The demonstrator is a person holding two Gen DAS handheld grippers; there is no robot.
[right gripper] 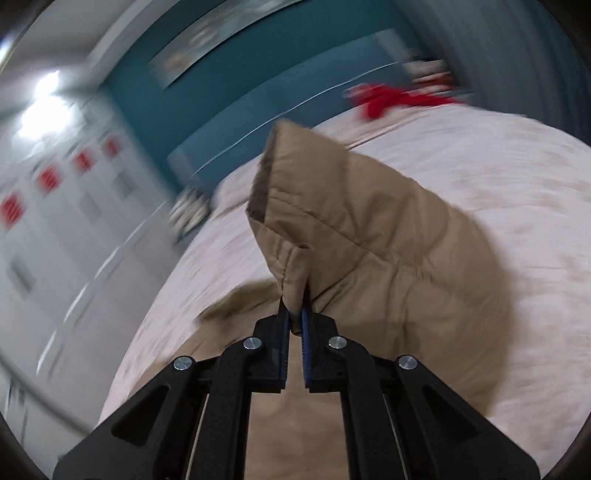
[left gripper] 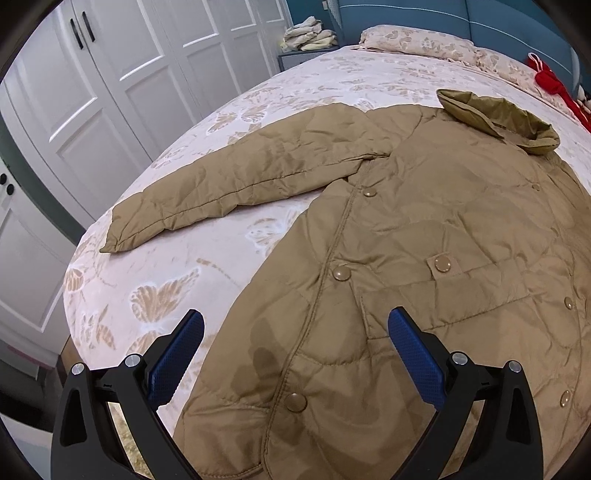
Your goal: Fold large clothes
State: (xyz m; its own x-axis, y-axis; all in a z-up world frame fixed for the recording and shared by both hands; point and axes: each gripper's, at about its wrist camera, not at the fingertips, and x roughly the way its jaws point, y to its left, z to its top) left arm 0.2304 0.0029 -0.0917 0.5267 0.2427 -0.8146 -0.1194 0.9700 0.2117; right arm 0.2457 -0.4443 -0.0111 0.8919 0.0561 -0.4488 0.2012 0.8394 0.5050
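Observation:
A tan quilted jacket [left gripper: 424, 240] lies front-up on the bed, with snap buttons, a chest pocket and its hood [left gripper: 495, 118] at the far end. Its left sleeve [left gripper: 229, 192] stretches out toward the bed's left edge. My left gripper [left gripper: 295, 332] is open and empty, hovering over the jacket's lower left hem. My right gripper [right gripper: 295, 317] is shut on the cuff of the other sleeve [right gripper: 332, 229] and holds it lifted above the bed. The right wrist view is blurred by motion.
The bed [left gripper: 177, 280] has a pale floral cover, with a pillow [left gripper: 413, 40] at its head. A red item [left gripper: 550, 81] lies at the far right. White wardrobe doors [left gripper: 110, 92] stand to the left. Folded cloths [left gripper: 310, 35] sit on a nightstand.

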